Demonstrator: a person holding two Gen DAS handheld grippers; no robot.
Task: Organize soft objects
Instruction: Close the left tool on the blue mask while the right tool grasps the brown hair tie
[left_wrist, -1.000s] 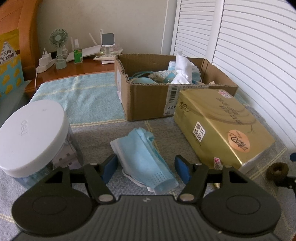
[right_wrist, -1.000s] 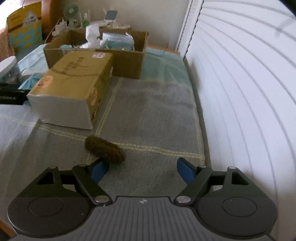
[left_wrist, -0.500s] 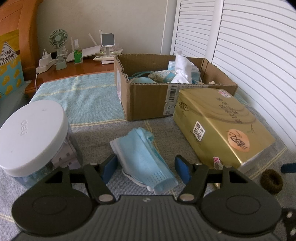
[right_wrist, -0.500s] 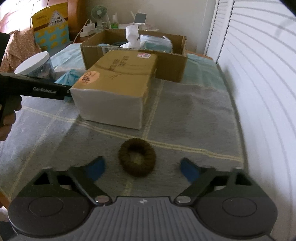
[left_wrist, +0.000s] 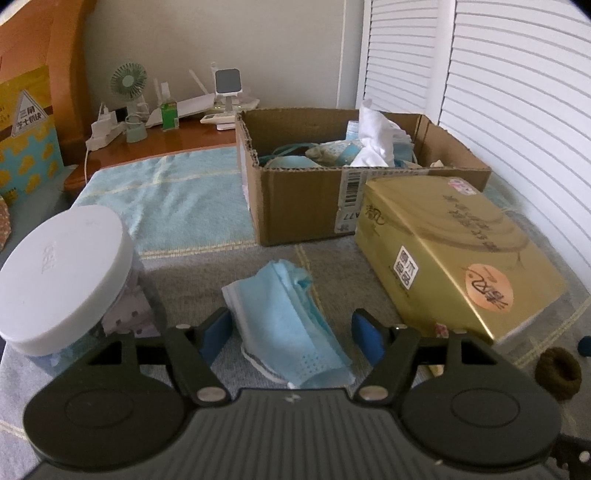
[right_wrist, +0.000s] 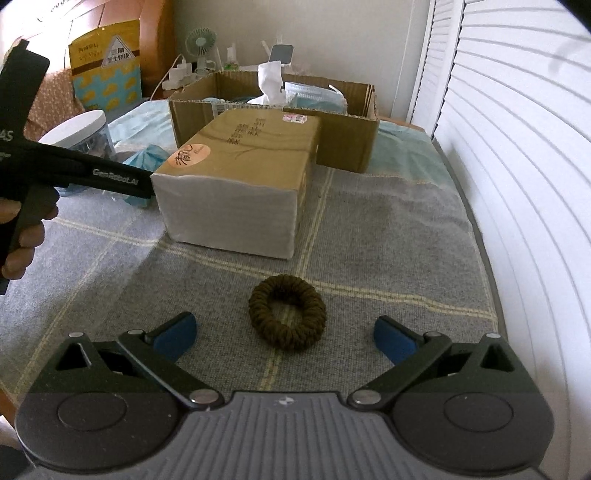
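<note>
Hair tie (right_wrist: 287, 312) between spread right jaws; mask (left_wrist: 286, 325) between left.

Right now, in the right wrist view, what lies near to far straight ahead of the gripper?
Right gripper → dark brown braided hair tie → gold-topped tissue pack → open cardboard box holding soft items.

Home, likely bedroom. Plaid blanket (right_wrist: 388, 229) spread over flat surface. White louvered doors (left_wrist: 517, 110) on one side. Wooden headboard (left_wrist: 70, 74) beside wooden nightstand (left_wrist: 155, 142) with small desk fan (left_wrist: 129, 83), power strip (left_wrist: 105, 134), sanitizer bottle (left_wrist: 169, 114). Household clutter: cardboard box (left_wrist: 303, 203) of masks and tissues, gold tissue pack (left_wrist: 454, 251).
</note>
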